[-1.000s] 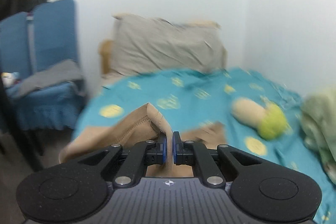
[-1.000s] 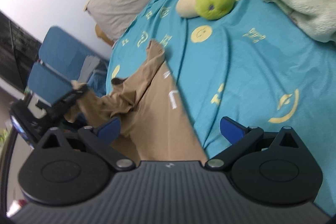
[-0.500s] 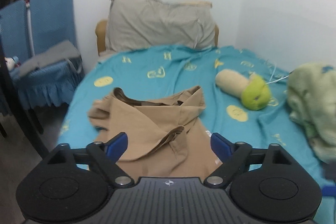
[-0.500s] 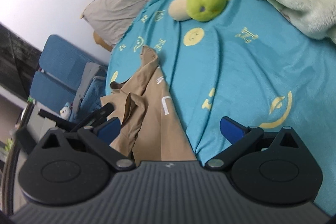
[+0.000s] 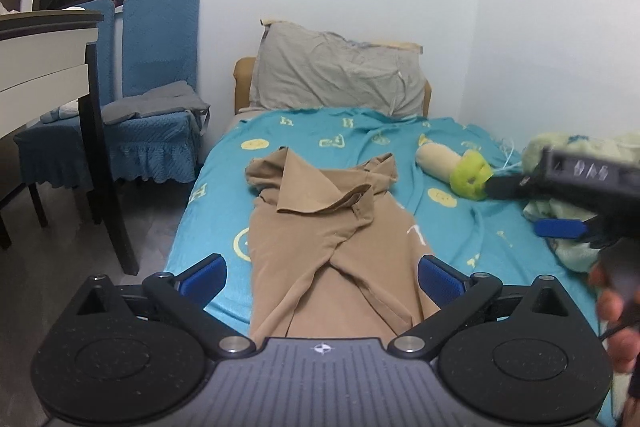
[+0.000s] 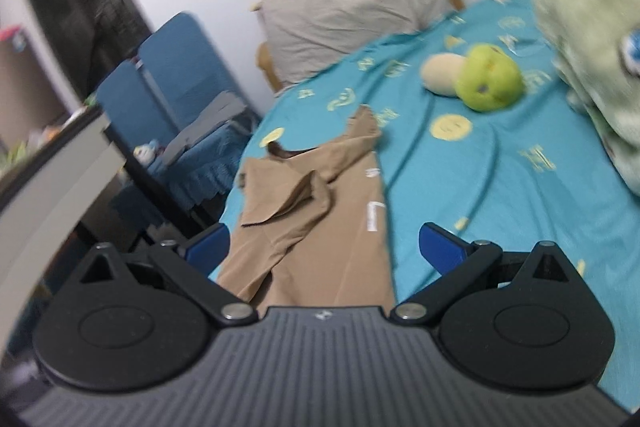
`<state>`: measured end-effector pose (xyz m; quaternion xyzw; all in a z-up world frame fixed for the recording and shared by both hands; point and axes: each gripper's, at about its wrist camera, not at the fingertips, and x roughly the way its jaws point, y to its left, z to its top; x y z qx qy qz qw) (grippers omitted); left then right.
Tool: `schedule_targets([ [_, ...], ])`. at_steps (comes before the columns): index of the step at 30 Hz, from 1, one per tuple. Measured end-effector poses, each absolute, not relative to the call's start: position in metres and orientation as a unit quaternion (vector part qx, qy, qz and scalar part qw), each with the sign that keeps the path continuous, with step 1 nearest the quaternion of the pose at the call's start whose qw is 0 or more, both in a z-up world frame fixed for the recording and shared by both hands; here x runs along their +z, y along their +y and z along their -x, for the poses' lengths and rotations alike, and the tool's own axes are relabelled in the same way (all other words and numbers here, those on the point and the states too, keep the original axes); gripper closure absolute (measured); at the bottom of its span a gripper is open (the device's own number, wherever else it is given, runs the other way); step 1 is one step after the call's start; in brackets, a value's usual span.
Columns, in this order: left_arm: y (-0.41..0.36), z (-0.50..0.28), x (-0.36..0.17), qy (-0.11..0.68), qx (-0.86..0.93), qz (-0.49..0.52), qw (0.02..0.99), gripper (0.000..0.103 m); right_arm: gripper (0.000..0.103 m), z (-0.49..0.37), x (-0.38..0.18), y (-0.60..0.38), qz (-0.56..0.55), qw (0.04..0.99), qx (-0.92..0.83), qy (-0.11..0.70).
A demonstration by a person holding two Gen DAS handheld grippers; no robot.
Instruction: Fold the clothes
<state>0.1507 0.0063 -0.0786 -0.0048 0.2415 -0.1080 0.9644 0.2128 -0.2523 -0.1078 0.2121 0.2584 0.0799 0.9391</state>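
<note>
The left gripper (image 5: 322, 277) has just been opening and stands spread wide with nothing pinched; the right gripper (image 6: 323, 247) is spread too, empty. Past both, the tan trousers (image 5: 324, 235) lie lengthwise on the blue bedsheet (image 5: 460, 227), waist end rumpled. Farther off rest a green toy (image 5: 468, 175) and a grey pillow (image 5: 336, 75)

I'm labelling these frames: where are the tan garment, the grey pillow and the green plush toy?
tan garment (image 5: 320, 227), left wrist view, middle of the cloth.
grey pillow (image 5: 340, 75), left wrist view, its centre.
green plush toy (image 6: 490, 77), right wrist view, its green head.
</note>
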Motion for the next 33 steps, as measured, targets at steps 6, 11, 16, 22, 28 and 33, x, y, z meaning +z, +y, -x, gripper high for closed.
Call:
schedule_targets([
  [6, 0.026, -0.159, -0.078, 0.228, -0.120, 0.030, 0.966, 0.000, 0.010, -0.218, -0.113, -0.208, -0.146, 0.949, 0.124, 0.249],
  [11, 0.047, -0.163, -0.080, 0.211, -0.109, 0.044, 0.970, 0.000, 0.022, -0.236, -0.125, -0.180, -0.127, 0.943, 0.151, 0.266],
  [16, 0.077, -0.173, -0.086, 0.209, -0.095, 0.087, 0.969, 0.000, 0.022, -0.277, -0.134, -0.144, -0.082, 0.947, 0.157, 0.267],
  [22, 0.105, -0.189, -0.098, 0.221, -0.076, 0.131, 0.963, 0.000, 0.028, -0.351, -0.154, -0.100, -0.042, 0.951, 0.148, 0.270],
  [28, 0.122, -0.208, -0.111, 0.237, -0.063, 0.165, 0.955, 0.000, 0.037, -0.411, -0.174, -0.073, 0.009, 0.944, 0.125, 0.306],
  [33, 0.126, -0.216, -0.120, 0.251, -0.060, 0.181, 0.949, 0.000, 0.085, -0.428, -0.174, -0.092, -0.037, 0.943, 0.104, 0.313],
])
